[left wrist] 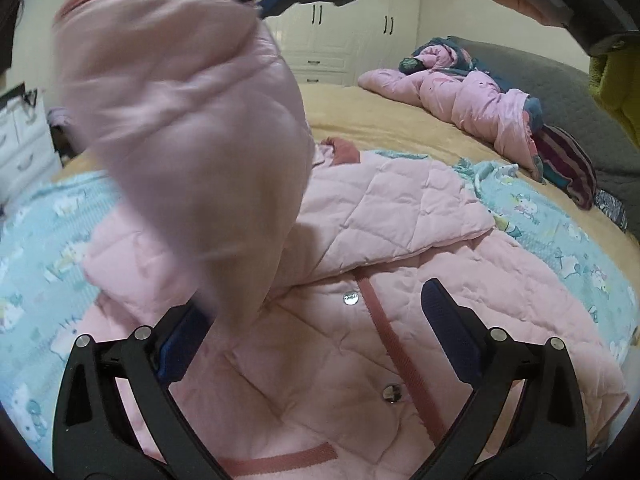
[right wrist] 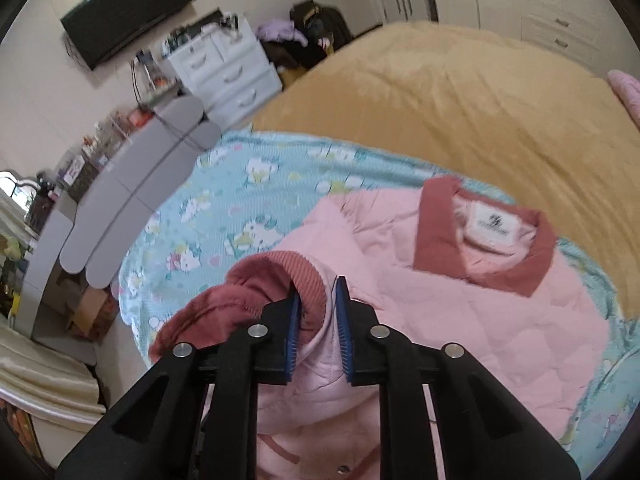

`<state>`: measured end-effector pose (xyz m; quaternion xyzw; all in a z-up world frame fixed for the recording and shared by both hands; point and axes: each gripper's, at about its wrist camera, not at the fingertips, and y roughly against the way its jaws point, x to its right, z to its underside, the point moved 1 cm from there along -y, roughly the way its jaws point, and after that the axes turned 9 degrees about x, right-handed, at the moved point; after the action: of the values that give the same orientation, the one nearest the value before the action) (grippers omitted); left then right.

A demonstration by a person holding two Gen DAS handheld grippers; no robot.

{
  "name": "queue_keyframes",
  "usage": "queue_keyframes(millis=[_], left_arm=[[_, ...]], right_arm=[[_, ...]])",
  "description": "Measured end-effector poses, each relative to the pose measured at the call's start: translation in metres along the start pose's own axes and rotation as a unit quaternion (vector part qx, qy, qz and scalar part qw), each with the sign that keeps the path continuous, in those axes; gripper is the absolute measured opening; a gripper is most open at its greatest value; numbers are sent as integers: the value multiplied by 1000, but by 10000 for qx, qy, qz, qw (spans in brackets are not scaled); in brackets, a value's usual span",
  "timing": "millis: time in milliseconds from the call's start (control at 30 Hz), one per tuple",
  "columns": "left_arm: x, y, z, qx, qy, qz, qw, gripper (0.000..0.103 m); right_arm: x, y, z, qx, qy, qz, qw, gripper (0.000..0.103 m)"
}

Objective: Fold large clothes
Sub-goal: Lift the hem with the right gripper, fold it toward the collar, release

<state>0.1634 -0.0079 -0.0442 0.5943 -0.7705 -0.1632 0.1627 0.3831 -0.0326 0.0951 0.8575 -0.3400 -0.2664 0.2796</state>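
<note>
- The bed [right wrist: 460, 112], covered by a tan blanket, fills the room beyond both tongs; a turquoise cartoon-print sheet [right wrist: 224, 200] lies over its near part, directly under and around them.
- The pink quilted jacket [left wrist: 420, 320] lies spread on that sheet, front up, right below the left tongs. In the right wrist view its body stretches ahead and to the right of the right tongs.
- One sleeve [left wrist: 180, 140] of the jacket is lifted off the bed. It hangs blurred above and ahead of the left tongs, covering their left finger, and its top end meets the right tongs at the upper edge of that view.
- A heap of pink bedding [left wrist: 472, 100] lies far ahead and to the right of the left tongs, well apart from the jacket.
- A white drawer chest [right wrist: 228, 68] stands off the bed, far ahead and left of the right tongs.
- The right tongs [right wrist: 316, 320] are closed narrow on the sleeve's ribbed rose cuff [right wrist: 276, 272], with cloth pinched between the blue pads.
- The left tongs [left wrist: 316, 328] stand wide apart, pads clear of the jacket below.
- The rose collar [right wrist: 484, 236], with a white label inside, lies ahead and right of the right tongs.
- Two metal snaps [left wrist: 351, 298] sit beside the rose placket strip, between the fingers of the left tongs.
</note>
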Motion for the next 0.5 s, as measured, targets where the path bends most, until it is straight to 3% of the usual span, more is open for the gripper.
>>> queue_keyframes(millis=[200,500], left_arm=[[13,19,-11,297,-344,-46,9990,94],[-2,22,-17,270,-60,-201,9994,94]], right_arm=[[36,40,2,379,-133,108,9991,10],[114,69,31,658,-640,537,9943,9]])
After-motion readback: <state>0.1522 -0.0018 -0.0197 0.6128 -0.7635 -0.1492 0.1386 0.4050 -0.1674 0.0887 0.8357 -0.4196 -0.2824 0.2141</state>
